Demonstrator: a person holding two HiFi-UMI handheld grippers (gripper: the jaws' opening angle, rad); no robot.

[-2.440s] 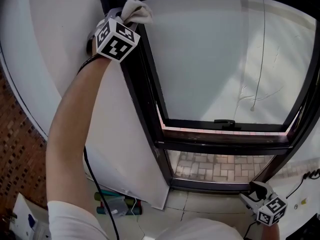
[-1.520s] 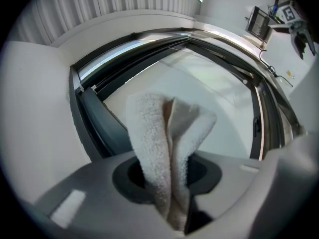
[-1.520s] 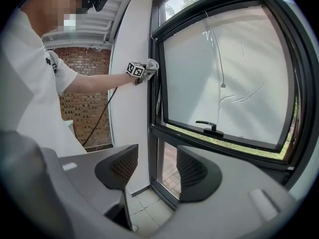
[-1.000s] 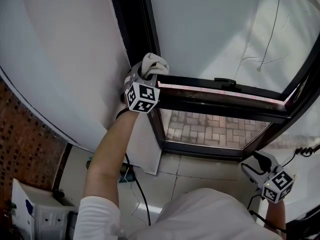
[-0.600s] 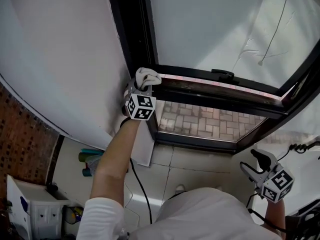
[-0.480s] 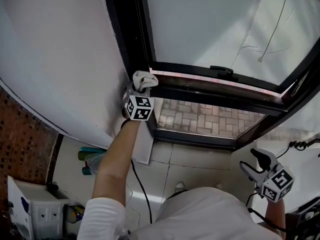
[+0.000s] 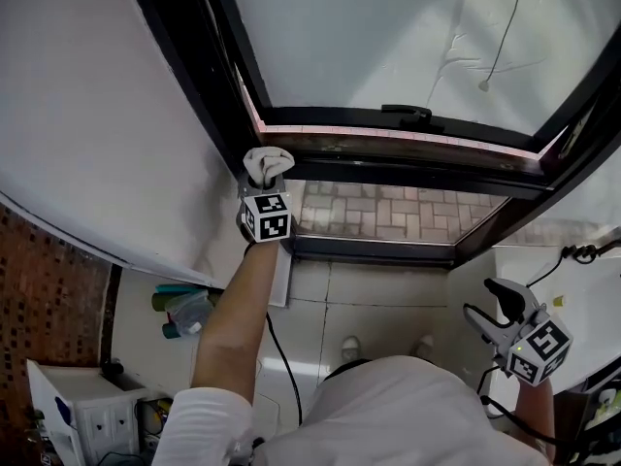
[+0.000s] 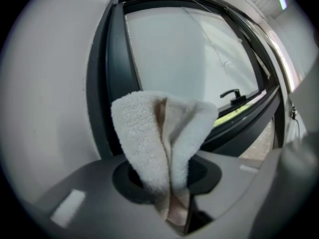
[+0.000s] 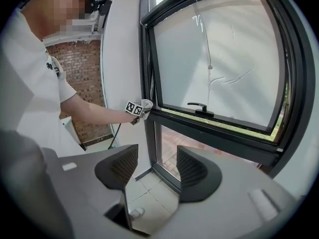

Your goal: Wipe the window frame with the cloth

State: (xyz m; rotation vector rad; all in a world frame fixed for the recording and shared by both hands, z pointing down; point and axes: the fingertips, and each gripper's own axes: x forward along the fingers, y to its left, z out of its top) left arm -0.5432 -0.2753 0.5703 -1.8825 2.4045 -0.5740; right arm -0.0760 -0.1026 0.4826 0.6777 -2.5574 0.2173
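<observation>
Head view, left of centre: the left gripper point(image 7: 264, 187) is clamped on a bunched white terry cloth point(image 7: 267, 162), which sits at a corner of the dark metal window frame point(image 7: 209, 76). Soft, light and floppy, the cloth likely holds best pinched by its gathered folds. At lower right, the right gripper point(image 7: 497, 307) hangs with its jaws apart, empty.

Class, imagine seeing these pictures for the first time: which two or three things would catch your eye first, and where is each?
The fluffy white cloth stands out first, bunched in the shut jaws of the left gripper. It is held at the left side of the dark window frame, where the upright meets the crossbar. The right gripper hangs low at the right, jaws apart and empty.
</observation>
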